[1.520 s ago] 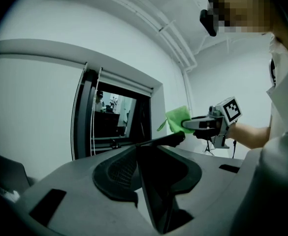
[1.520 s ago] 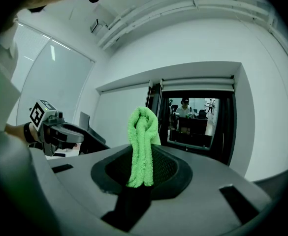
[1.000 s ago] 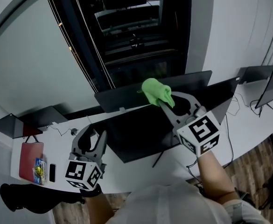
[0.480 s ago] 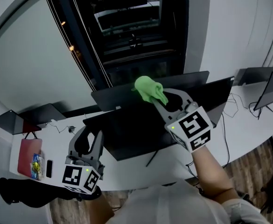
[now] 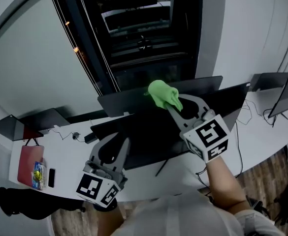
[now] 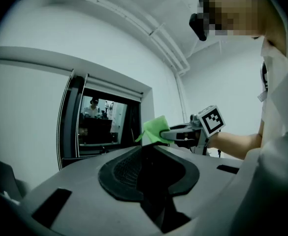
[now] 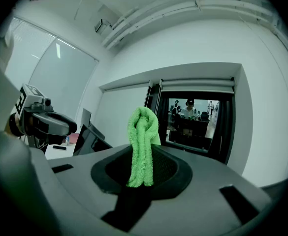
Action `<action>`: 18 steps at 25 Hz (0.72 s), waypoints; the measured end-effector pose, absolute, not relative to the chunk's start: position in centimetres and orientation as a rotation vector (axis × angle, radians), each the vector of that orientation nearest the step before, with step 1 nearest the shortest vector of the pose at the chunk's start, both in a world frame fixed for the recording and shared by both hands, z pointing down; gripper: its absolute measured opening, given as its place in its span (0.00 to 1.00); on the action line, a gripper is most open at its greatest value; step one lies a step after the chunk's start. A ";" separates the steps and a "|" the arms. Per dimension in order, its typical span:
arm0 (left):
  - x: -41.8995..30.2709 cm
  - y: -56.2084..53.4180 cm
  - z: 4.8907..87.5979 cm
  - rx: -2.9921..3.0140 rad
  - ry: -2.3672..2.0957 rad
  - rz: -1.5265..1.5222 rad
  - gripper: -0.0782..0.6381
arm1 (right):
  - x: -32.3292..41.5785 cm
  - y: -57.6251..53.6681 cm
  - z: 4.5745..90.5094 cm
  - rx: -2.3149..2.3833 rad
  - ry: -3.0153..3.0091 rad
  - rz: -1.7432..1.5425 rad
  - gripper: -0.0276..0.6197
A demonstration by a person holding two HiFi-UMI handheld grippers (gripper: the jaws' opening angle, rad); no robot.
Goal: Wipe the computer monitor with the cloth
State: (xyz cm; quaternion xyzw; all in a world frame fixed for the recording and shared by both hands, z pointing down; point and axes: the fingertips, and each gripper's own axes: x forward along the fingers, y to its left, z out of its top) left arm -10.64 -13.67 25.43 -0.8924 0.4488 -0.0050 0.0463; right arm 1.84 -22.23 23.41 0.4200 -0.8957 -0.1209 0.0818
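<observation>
The right gripper (image 7: pixel 143 154) has its fingers clamped on the green cloth (image 7: pixel 143 132), which stands up between the pads as a folded roll at the centre of the right gripper view. The head view places that cloth just above frame centre, over the upper edge of the dark screens, but does not show whether it touches them. The left gripper (image 5: pixel 121 142) has just been closing its fingers, and they sit a narrow way apart on the left edge of the computer monitor (image 5: pixel 153 136). Its own view shows only a dark slab filling the gap between the pads. The head view shows where that grip lies, at lower centre-left. A second monitor (image 5: pixel 198 85) stands just behind the first on the white desk (image 5: pixel 65 156), with a red folder (image 5: pixel 28 165) at the lower left. Both gripper views show people beyond the dark window (image 5: pixel 139 38), whom the head view does not make out.
</observation>
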 end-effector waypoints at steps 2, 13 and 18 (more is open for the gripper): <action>-10.4 -13.9 25.2 -2.745 1.328 -0.007 0.22 | 1.8 -22.3 23.4 1.263 -2.663 -0.358 0.15; -8.7 -14.6 24.7 -2.847 1.058 0.012 0.21 | 2.1 -22.4 23.5 1.363 -2.598 -0.356 0.15; -7.8 -14.3 25.2 -2.883 0.992 0.015 0.21 | 2.2 -22.4 23.5 1.369 -2.561 -0.369 0.15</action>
